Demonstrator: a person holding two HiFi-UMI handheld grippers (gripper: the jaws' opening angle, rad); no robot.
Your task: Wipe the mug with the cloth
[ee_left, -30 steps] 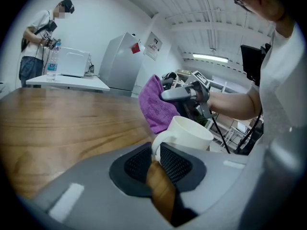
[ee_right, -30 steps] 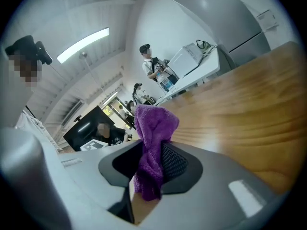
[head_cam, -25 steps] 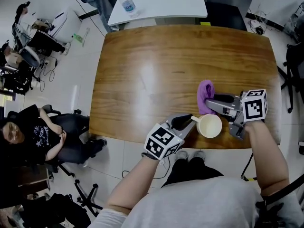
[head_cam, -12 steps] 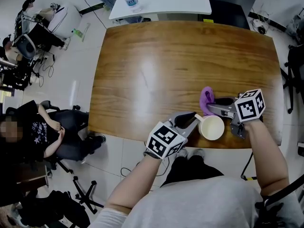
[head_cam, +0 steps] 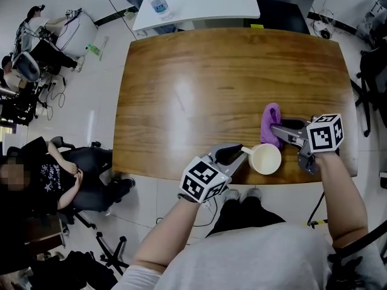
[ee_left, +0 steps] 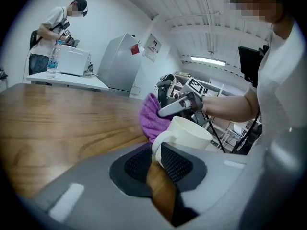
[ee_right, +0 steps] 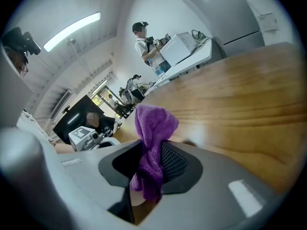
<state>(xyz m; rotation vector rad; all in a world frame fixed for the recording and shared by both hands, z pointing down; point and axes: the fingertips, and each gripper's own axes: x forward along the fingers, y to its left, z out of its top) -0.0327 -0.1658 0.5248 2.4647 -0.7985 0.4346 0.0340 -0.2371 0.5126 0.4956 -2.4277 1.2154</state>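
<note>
A white mug (head_cam: 266, 159) stands near the front edge of the wooden table (head_cam: 199, 89). My left gripper (head_cam: 239, 153) is shut on its handle; in the left gripper view the handle (ee_left: 156, 150) sits pinched between the two pads while the jaws have just been opening a little. My right gripper (head_cam: 275, 130) is shut on a purple cloth (head_cam: 271, 122), which hangs just behind the mug's far rim. In the right gripper view the cloth (ee_right: 153, 128) bunches up between the jaws. The left gripper view shows the cloth (ee_left: 151, 116) close against the mug (ee_left: 189, 133).
A white table with a water bottle (head_cam: 158, 5) adjoins the far edge. A seated person (head_cam: 60, 174) and office chairs are on the floor at left. A person (ee_left: 53, 28) stands at the far table. The mug is close to the table's front edge.
The right gripper with the cloth has shifted slightly right and lower, staying behind the mug. The left gripper and mug have kept their place.
</note>
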